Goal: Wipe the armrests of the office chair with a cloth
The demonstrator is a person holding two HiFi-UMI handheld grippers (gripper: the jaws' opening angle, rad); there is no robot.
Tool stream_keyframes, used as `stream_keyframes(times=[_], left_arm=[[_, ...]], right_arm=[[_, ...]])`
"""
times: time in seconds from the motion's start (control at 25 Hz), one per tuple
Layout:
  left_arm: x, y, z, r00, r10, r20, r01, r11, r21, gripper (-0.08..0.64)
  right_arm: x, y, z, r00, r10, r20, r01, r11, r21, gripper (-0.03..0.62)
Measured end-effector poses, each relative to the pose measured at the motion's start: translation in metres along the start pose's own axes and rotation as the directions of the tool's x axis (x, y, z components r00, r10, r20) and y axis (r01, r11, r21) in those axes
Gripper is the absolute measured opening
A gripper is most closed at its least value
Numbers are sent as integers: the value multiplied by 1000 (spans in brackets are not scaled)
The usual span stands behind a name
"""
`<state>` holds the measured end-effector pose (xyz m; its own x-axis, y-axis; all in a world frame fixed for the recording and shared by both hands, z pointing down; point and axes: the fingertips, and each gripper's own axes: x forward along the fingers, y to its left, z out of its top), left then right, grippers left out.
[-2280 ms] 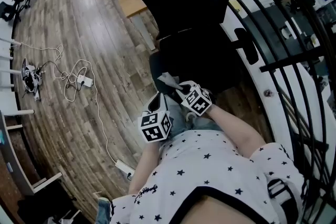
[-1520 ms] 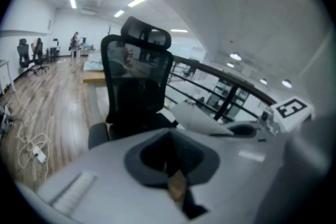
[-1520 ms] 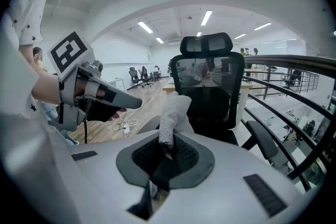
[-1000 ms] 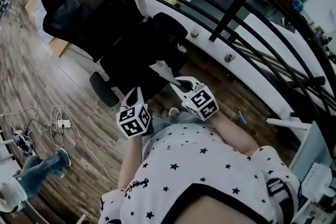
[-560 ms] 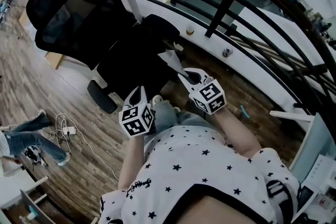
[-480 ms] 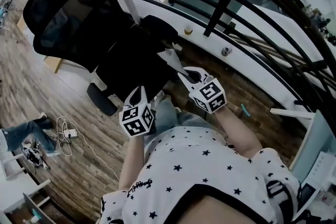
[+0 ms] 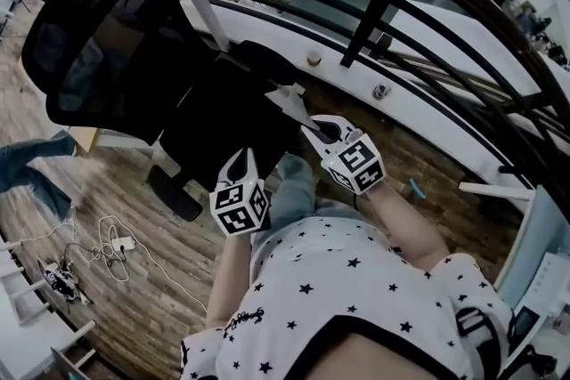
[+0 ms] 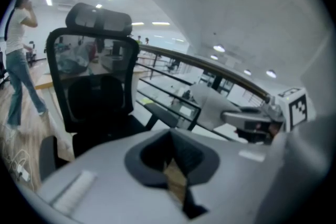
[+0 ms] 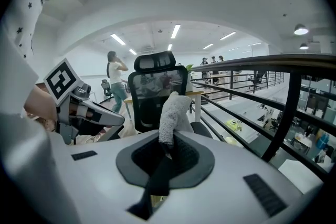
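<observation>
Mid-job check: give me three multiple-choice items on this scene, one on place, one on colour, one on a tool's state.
1. The black mesh office chair stands:
A) ahead of the left tool and right tool
B) behind the person
C) tipped over

2. The textured fabric cloth is:
A) red
B) white
C) black

3. The right tool is:
A) open and empty
B) shut on the cloth
C) open around the cloth

Answers:
1 A, the head view shows the chair upright beyond both tools.
2 B, it looks pale in the right gripper view.
3 B, its jaws pinch the cloth's lower end.
</observation>
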<state>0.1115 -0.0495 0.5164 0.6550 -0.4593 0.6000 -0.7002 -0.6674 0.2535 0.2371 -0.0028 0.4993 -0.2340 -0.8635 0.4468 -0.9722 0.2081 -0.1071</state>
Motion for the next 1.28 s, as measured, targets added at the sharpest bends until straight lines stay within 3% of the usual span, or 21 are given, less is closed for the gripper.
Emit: stream_keyframes(times=[0.2,0.52,1.28], left_arm=[[21,13,23,1000,2,1,-2,1000,-16,3],[46,52,43,998,57,-18,-58,993,-106,3],[79,122,38,985,152,-84,-169,951,-260,3]], right_arm=[[34,-28,18,1000,5,-23,-6,1000,-27,28],[101,-77,34,995,21,-94,-27,997,-67,28],[232,-124,39,969,54,-241,-111,968,-227,28]])
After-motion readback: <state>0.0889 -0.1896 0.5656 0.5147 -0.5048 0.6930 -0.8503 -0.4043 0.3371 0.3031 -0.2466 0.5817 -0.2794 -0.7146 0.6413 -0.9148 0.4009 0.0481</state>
